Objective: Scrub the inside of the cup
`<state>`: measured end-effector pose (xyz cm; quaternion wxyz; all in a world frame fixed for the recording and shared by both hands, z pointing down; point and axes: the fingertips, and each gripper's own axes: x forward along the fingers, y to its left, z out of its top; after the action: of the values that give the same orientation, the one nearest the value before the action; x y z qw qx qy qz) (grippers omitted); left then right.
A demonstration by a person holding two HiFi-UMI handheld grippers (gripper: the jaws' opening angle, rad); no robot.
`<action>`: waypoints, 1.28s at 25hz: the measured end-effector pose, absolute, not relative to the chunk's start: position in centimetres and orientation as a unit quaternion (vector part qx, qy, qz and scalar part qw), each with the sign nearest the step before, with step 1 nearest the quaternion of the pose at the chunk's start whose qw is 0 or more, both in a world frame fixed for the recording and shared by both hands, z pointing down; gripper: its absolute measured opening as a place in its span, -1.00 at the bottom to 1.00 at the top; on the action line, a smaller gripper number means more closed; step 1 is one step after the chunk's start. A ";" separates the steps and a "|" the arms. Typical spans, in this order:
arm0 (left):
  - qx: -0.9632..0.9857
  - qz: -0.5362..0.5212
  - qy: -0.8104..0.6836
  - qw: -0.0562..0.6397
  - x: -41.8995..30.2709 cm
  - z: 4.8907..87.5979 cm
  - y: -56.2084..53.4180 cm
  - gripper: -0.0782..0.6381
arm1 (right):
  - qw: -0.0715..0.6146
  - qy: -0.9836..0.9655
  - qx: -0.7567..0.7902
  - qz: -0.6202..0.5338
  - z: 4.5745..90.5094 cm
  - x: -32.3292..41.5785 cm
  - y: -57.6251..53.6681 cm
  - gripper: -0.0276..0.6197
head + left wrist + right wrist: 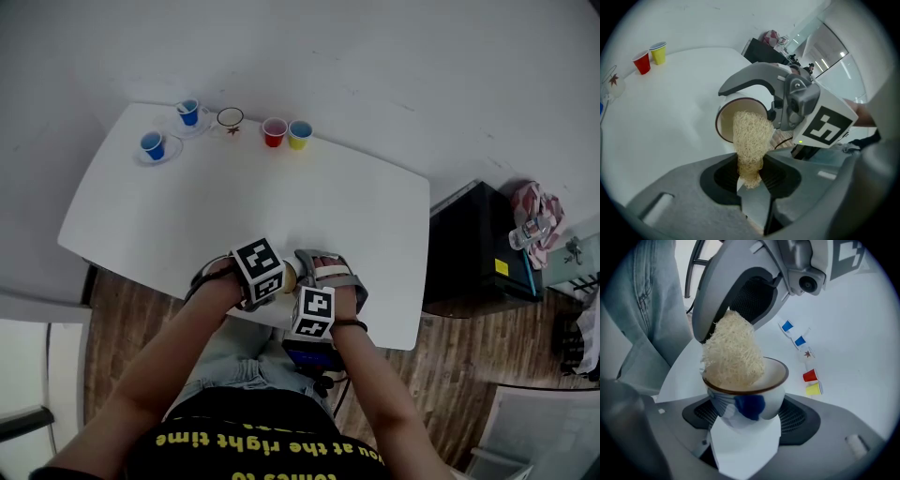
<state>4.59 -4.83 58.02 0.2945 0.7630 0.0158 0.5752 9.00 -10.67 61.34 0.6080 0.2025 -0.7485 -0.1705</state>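
My right gripper (pixel 746 416) is shut on a small white cup (pixel 749 394) with blue marks and a brown rim. My left gripper (pixel 750 176) is shut on a tan loofah scrubber (pixel 749 140), whose far end is pushed into the cup's mouth (pixel 729 123). In the right gripper view the loofah (pixel 732 352) fills the left half of the cup's inside. From the head view both grippers (pixel 286 281) meet over the near edge of the white table (pixel 169 216), and the cup is mostly hidden between them.
At the table's far edge stand two blue cups on saucers (pixel 153 145) (pixel 189 112), a glass cup (pixel 230 119), a red cup (pixel 274 132) and a yellow cup (pixel 300 134). A black cabinet (pixel 473 244) stands to the right. The person's jeans are under the grippers.
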 end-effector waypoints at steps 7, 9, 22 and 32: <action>0.768 0.586 0.028 0.258 5.1 57.2 -4.4 -0.47 | 0.611 -0.748 0.200 -0.164 61.6 8.5 -10.0 0.29; 0.770 0.587 0.024 0.250 5.0 56.9 -5.0 -0.47 | 0.611 -0.747 0.205 -0.164 61.5 8.5 -10.0 0.29; 0.759 0.597 0.072 0.250 2.2 57.1 -2.9 -0.47 | 0.614 -0.739 0.244 -0.133 60.2 7.6 -8.3 0.29; 0.772 0.587 0.087 0.227 3.1 55.2 -1.3 -0.47 | 0.618 -0.735 0.247 -0.130 60.0 6.7 -7.4 0.29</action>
<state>3.05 -1.33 55.20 0.2268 0.7724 0.0867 0.5870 6.67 -7.42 59.96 0.6181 0.2467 -0.7350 -0.1298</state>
